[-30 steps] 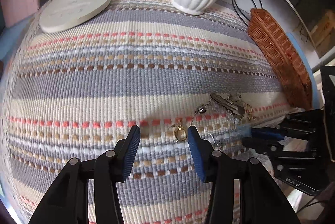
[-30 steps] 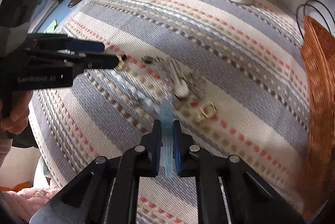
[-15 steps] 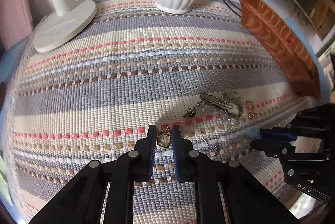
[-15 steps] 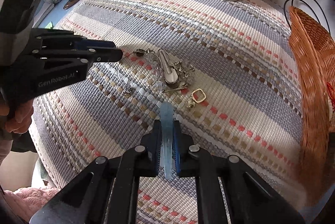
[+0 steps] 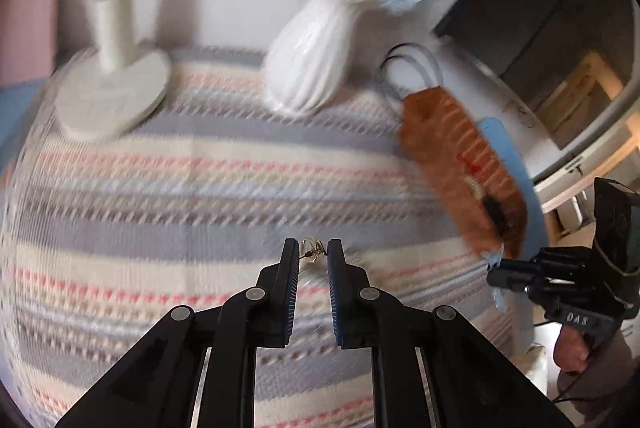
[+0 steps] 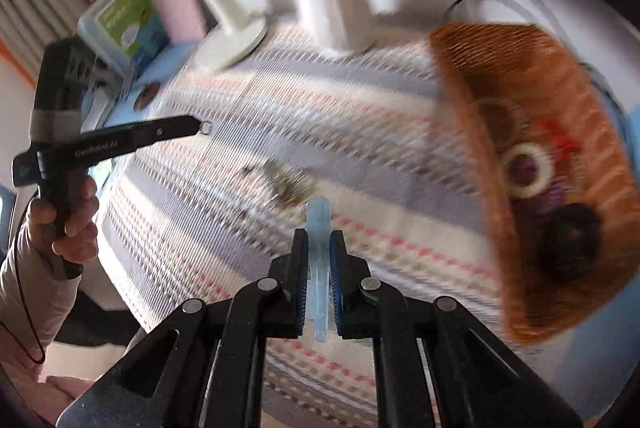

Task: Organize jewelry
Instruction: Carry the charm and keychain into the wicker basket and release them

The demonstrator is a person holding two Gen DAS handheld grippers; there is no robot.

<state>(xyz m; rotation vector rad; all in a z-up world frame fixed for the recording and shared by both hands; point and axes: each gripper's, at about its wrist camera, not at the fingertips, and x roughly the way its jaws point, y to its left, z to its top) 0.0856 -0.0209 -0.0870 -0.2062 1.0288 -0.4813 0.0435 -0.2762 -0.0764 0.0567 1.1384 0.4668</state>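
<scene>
In the right wrist view, the black left gripper (image 6: 202,127), marked "GenRobot.AI", pinches a small gold earring (image 6: 206,127) at its tips. Right of it, the remaining tangled jewelry pile (image 6: 286,184) lies on the striped woven mat (image 6: 360,100), just ahead of the right gripper (image 6: 319,242), clamped on a pale blue translucent hair clip (image 6: 319,260). Farther right sits the orange wicker basket (image 6: 472,116). The right gripper's handle reads "DAS" in the left wrist view.

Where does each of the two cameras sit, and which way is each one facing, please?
Left wrist: on the left gripper, facing the white vase and lamp base; its fingers pinch a gold earring; the right gripper shows.
Right wrist: on the right gripper, facing the wicker basket; its fingers clamp a pale blue hair clip; the left gripper and hand show.
Shared: the striped mat, vase, basket.
</scene>
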